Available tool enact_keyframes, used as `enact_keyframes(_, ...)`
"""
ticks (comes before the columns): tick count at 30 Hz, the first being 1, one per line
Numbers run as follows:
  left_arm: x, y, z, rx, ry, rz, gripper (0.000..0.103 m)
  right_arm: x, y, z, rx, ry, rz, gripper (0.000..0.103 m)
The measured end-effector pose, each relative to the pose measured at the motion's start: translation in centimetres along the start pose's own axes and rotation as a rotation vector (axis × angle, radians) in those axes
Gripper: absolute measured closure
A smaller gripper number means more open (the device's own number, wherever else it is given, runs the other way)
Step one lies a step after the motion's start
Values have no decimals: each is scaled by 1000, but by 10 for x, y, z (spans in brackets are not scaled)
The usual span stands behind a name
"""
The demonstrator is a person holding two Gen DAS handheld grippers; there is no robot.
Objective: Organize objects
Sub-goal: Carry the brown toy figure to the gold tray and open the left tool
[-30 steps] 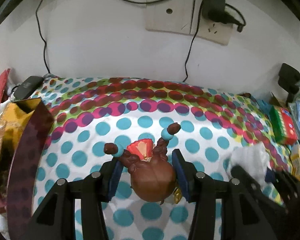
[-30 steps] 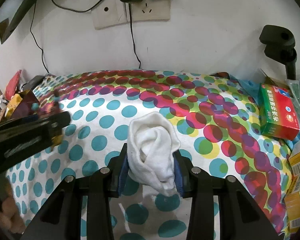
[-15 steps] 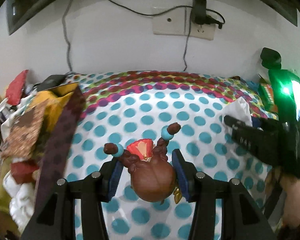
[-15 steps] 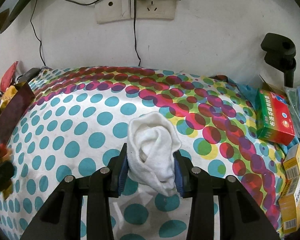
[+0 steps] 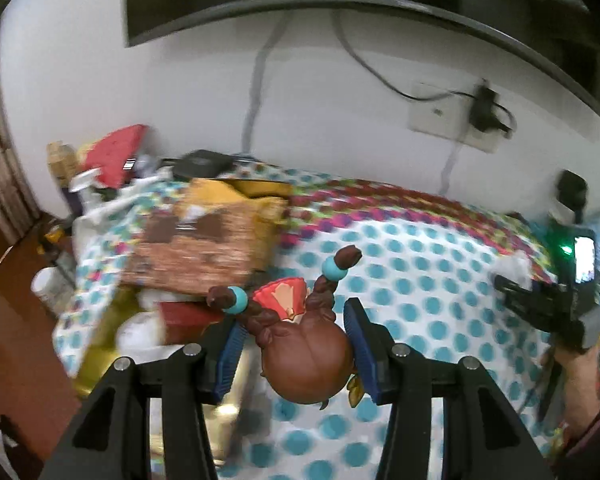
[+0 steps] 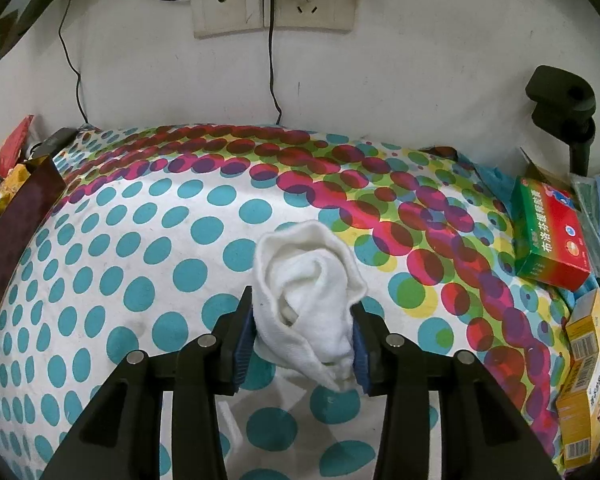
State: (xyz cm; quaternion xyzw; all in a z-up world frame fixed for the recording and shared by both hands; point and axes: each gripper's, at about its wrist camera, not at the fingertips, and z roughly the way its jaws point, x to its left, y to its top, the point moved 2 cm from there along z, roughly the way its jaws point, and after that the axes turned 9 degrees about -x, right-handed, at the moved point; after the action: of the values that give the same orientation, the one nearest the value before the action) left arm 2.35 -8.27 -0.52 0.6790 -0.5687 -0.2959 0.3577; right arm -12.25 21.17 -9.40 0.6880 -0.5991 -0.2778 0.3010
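The left gripper (image 5: 296,344) held a brown figurine (image 5: 306,354) clamped between its blue pads, above the left edge of the table (image 5: 420,264) with its spotted cloth. Just beyond it lay a blurred heap, apparently a woven basket (image 5: 196,248) among boxes. The right gripper (image 6: 303,332) had a white cloth (image 6: 308,292) between its pads, which touched it on both sides while the jaws were easing open; the cloth's lower end rested on the table. A green and red box (image 6: 550,236) sat at the far right, well apart from the cloth.
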Motion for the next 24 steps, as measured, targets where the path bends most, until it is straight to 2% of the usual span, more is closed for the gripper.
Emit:
enact_keyframes(5, 47, -9, -3, 28, 76, -43, 53, 2, 0, 1, 2, -6, -9, 63)
enact_keyframes(6, 58, -11, -2, 35, 109, -43, 53, 2, 0, 1, 2, -6, -9, 62)
enact_keyframes(9, 74, -18, 0, 58, 138, -54, 53, 3, 0, 1, 2, -8, -10, 62)
enact_keyframes(18, 90, -41, 21, 147, 143, -74, 53, 5, -2, 1, 4, -18, -19, 62)
enact_keyframes(24, 101, -50, 34, 167, 155, -98, 53, 5, -2, 1, 4, -21, -22, 61)
